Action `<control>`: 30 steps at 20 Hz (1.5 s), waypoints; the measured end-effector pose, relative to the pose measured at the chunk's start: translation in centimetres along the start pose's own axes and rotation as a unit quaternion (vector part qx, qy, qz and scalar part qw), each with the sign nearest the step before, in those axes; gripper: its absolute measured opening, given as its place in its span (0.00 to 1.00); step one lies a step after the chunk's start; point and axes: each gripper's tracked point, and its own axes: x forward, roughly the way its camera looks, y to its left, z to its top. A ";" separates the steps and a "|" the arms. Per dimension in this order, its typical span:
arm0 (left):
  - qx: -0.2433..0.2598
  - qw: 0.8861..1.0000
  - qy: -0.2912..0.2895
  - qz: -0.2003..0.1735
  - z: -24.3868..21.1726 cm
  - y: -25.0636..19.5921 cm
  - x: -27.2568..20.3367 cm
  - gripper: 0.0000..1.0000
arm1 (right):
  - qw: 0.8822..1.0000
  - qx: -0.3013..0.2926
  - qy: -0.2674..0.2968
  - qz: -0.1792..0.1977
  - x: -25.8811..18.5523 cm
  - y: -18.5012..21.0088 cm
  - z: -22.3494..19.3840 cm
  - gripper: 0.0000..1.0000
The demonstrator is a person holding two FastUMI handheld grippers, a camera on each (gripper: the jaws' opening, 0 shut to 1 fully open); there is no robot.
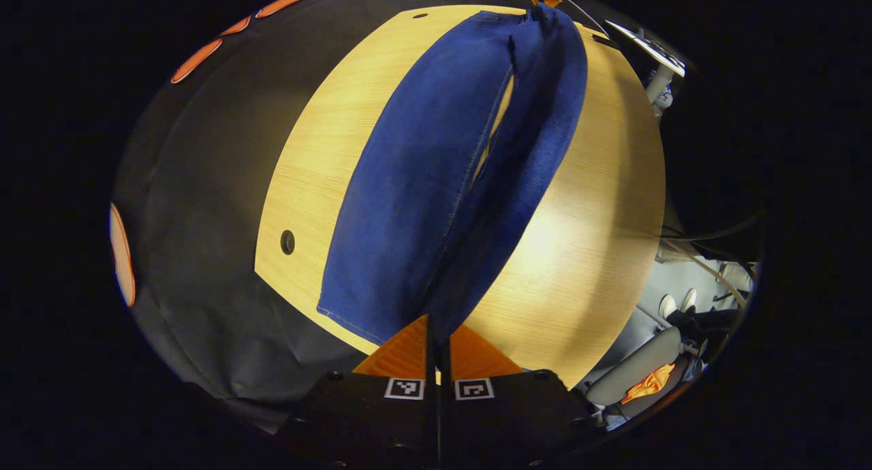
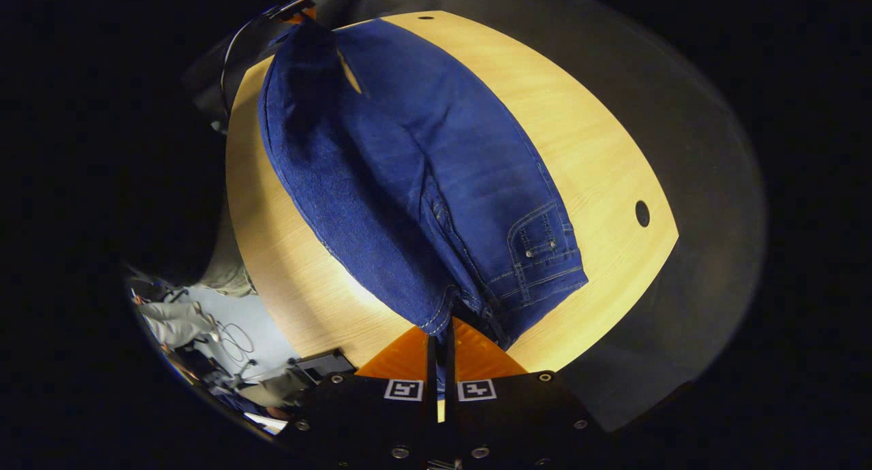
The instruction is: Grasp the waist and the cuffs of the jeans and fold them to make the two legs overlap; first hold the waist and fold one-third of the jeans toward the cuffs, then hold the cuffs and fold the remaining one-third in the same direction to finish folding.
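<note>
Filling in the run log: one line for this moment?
left gripper shut on jeans cuff | right gripper shut on waist | one leg lifted over other | table

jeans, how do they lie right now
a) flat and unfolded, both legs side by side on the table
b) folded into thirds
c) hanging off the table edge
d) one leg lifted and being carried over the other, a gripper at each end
d: the left gripper pinches a cuff and the right gripper pinches the waist, and that side of the jeans arches up above the leg lying flat on the table.
</note>
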 end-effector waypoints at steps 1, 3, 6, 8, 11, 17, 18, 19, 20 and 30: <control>-0.003 1.000 0.009 -0.018 -0.1 0.9 0.6 0.02 | 1.000 0.009 0.005 0.005 -0.2 -0.8 0.3 0.04; -0.004 0.999 0.017 -0.051 0.5 2.7 1.5 0.01 | 0.999 0.037 0.007 0.004 -0.3 -3.0 1.7 0.04; 0.002 0.999 0.023 -0.039 1.4 6.5 4.7 0.02 | 0.996 0.090 0.000 -0.025 0.7 -7.6 4.5 0.05; 0.009 0.999 0.025 -0.031 1.6 8.9 6.9 0.01 | 0.993 0.114 0.002 -0.041 2.2 -9.8 5.8 0.04; 0.020 0.999 0.033 -0.028 2.2 11.0 10.1 0.01 | 0.987 0.143 0.002 -0.067 4.8 -12.3 7.4 0.04; 0.015 0.999 0.038 -0.012 2.8 13.3 13.3 0.11 | 0.979 0.181 -0.004 -0.094 7.6 -14.4 8.5 0.09; 0.017 0.999 0.042 0.003 2.5 14.2 13.9 0.18 | 0.978 0.186 -0.007 -0.096 7.8 -14.8 8.7 0.14; 0.019 0.999 0.042 0.017 2.6 15.2 13.8 0.39 | 0.975 0.194 -0.012 -0.110 7.8 -15.7 8.9 0.20; 0.020 0.998 0.043 0.042 2.6 16.4 13.8 0.59 | 0.970 0.205 -0.019 -0.126 7.5 -16.5 9.0 0.45; -0.051 0.990 -0.013 0.132 4.3 18.9 8.0 0.99 | 0.889 0.341 -0.138 -0.271 -1.2 -25.5 11.7 0.99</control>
